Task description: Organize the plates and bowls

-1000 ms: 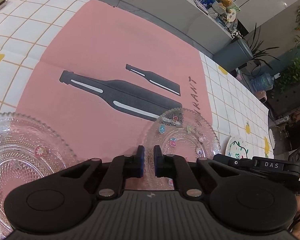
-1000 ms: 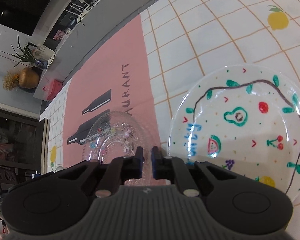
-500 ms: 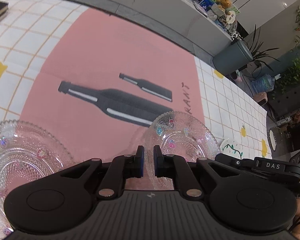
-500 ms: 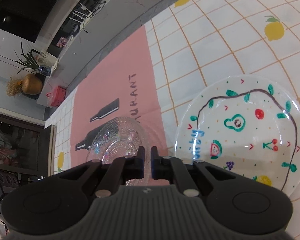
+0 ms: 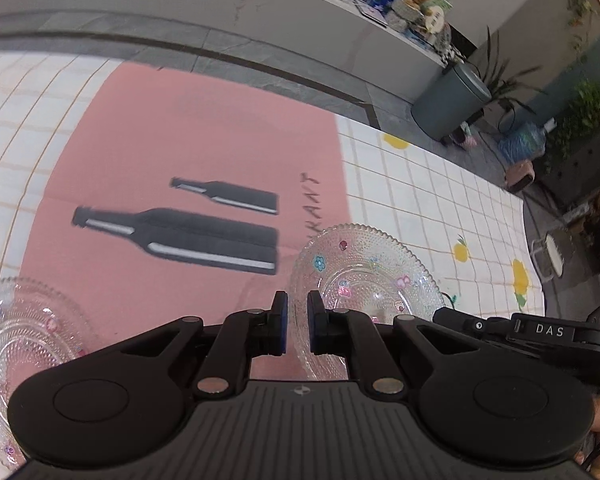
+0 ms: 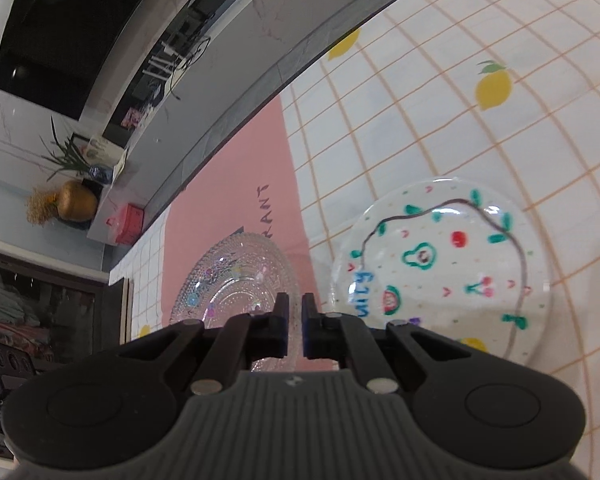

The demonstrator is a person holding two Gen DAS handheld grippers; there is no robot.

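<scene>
Left wrist view: both grippers have risen since a second ago. The left gripper (image 5: 297, 322) and right gripper (image 6: 295, 322) each pinch the rim of the same studded glass plate (image 5: 366, 276), lifted over the pink mat (image 5: 188, 140), beside a fruit-painted plate (image 6: 440, 276)

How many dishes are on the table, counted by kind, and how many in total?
Clear beaded glass dishes with small flower decals: 2, one in front of both grippers and one at the far left.
White plates with painted fruit drawings: 1.
Total: 3 dishes.
</scene>
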